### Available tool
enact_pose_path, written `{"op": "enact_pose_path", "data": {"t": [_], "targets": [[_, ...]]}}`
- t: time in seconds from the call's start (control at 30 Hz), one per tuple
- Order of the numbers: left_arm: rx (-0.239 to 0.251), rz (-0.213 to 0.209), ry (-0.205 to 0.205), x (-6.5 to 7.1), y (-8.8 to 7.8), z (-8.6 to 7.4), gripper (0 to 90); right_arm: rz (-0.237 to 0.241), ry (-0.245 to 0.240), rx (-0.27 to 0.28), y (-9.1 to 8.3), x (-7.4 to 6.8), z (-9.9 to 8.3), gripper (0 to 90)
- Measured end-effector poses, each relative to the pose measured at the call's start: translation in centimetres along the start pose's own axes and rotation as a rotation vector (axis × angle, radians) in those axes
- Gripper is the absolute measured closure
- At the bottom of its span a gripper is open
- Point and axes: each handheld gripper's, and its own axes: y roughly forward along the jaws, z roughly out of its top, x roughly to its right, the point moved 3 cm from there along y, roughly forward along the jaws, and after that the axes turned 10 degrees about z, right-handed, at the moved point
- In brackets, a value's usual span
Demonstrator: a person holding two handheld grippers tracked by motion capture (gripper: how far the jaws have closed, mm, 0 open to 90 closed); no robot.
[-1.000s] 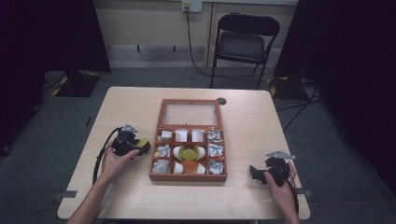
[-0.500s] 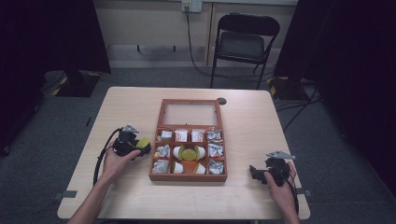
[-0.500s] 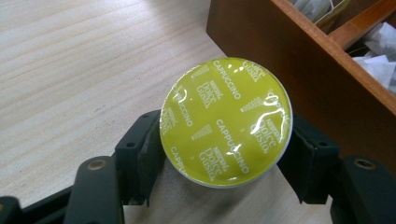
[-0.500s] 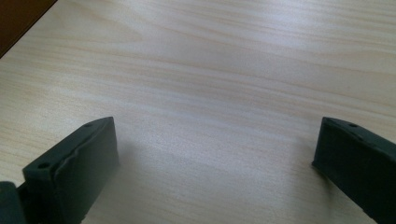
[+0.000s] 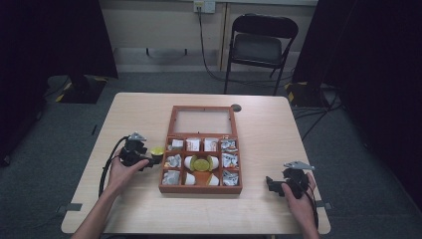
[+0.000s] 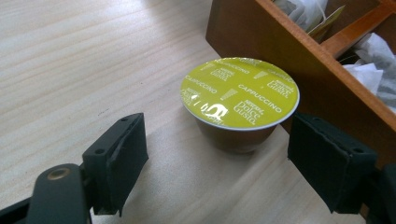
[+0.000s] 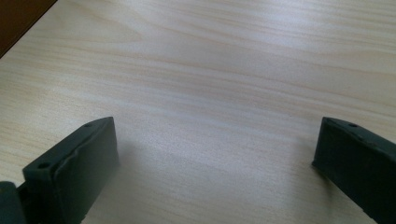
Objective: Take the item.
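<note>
While the left tool (image 6: 212,172) sits wide open w/ a yellow-lidded capsule (image 6: 239,100) between its jaws but untouched, the step in hand looks like the approach to a grasp. Capsule stands upright on the bench (image 5: 129,124), just beside the wooden box's (image 5: 171,119) left wall. Next move prob. calls for closing on the cup body below the rim, w/o nudging it into the wall. Lid: glossy lime-yellow foil, white rim, "Cappuccino" print; brownish cup beneath. Right tool (image 7: 215,158) is also wide open, holding nothing, over bare bench right of the box.
</note>
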Motion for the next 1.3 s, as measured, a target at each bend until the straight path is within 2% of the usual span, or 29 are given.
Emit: {"op": "enact_pose_path", "data": {"t": [0.4, 0.6, 0.7, 0.8, 0.83, 0.87, 0.93, 0.97, 1.03, 1.13, 1.2, 1.3], "targets": [[0.071, -0.007, -0.012, -0.1, -2.0, 0.6, 16.9, 0.000, 0.000, 0.000, 0.0, 0.0, 0.0, 0.0], [0.113, -0.019, -0.034, -0.1, -3.2, 0.8, 16.8, 0.001, -0.001, 0.000, 0.0, 0.0, 0.0, 0.0], [0.111, 0.004, -0.026, -0.2, -3.9, 0.8, 16.9, 0.001, -0.001, 0.000, 0.0, 0.0, 0.0, 0.0], [0.090, 0.058, -0.010, -0.3, -4.2, 0.6, 17.3, 0.001, -0.001, 0.000, 0.0, 0.0, 0.0, 0.0], [0.097, 0.068, -0.010, -0.3, -4.3, 0.5, 17.5, 0.001, -0.001, 0.000, 0.0, 0.0, 0.0, 0.0], [0.102, 0.058, -0.010, -0.4, -4.5, 0.4, 17.5, 0.001, -0.001, 0.000, 0.0, 0.0, 0.0, 0.0], [0.104, 0.072, -0.014, -0.5, -4.8, 0.2, 17.5, 0.001, 0.000, 0.000, 0.0, 0.0, 0.0, 0.0], [0.114, 0.089, -0.026, -0.5, -5.0, 0.1, 17.5, 0.001, 0.000, 0.000, 0.0, 0.0, 0.0, 0.0], [0.124, 0.095, -0.036, -0.7, -5.4, 0.0, 17.6, 0.001, -0.001, 0.000, 0.0, 0.0, 0.0, 0.0], [0.113, 0.098, -0.058, -1.1, -5.8, -0.3, 17.8, 0.001, -0.001, 0.000, 0.0, 0.0, 0.0, 0.0], [0.113, 0.115, -0.057, -1.5, -6.1, -0.5, 17.8, 0.002, -0.002, 0.000, 0.0, 0.0, 0.0, 0.0], [0.110, 0.135, -0.077, -2.1, -6.6, -1.2, 17.9, 0.002, -0.002, 0.000, 0.0, 0.0, 0.0, 0.0]]}}
